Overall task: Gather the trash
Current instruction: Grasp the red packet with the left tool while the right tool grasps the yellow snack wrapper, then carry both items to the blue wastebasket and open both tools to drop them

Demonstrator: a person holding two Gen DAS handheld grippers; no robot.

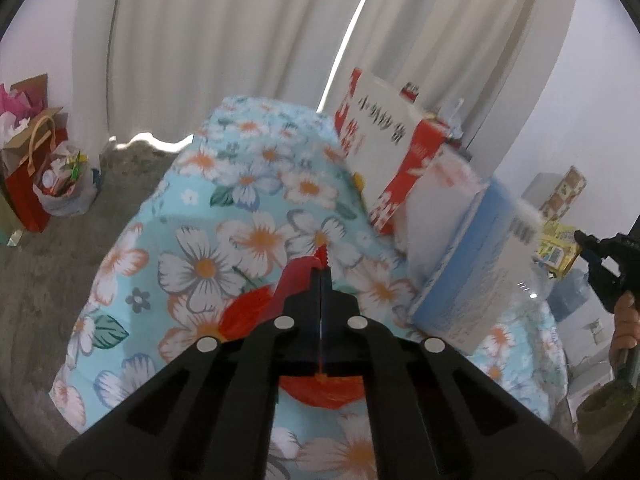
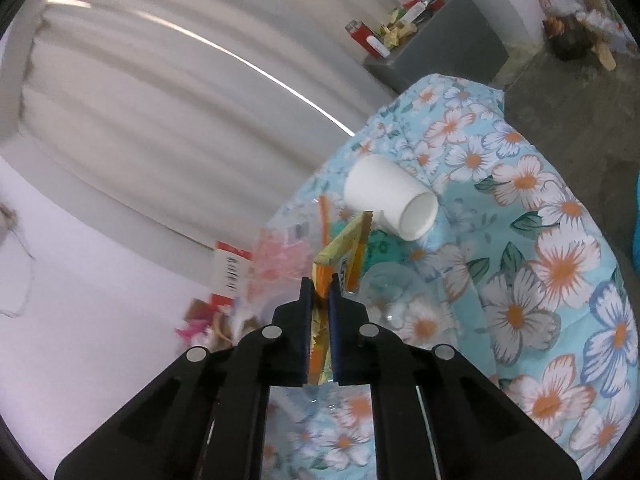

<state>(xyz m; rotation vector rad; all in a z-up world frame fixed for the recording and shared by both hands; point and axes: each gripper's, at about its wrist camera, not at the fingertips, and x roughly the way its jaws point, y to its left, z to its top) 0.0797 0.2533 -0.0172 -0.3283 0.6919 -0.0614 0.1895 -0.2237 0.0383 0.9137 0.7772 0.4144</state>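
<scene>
My left gripper [image 1: 322, 276] is shut on a red wrapper [image 1: 294, 280], whose crumpled red body [image 1: 248, 308] hangs below the jaws over the floral tablecloth [image 1: 240, 208]. In the right wrist view my right gripper [image 2: 319, 284] is shut on a yellow and orange snack packet [image 2: 344, 248] that sticks up between its fingers. A white paper cup [image 2: 390, 196] lies on its side just beyond it on the tablecloth [image 2: 540, 240]. A clear plastic lid [image 2: 390, 280] lies beside the right jaw. The right gripper [image 1: 586, 246] with its yellow packet [image 1: 558, 246] shows at the right edge of the left view.
A red and white box [image 1: 384, 140] and a blue and white box [image 1: 468, 264] stand on the table's right side. Gift bags and a trash bag [image 1: 60, 184] sit on the grey floor at left. A grey cabinet [image 2: 444, 40] with litter stands behind. Pink clear wrapper [image 2: 276, 256] lies nearby.
</scene>
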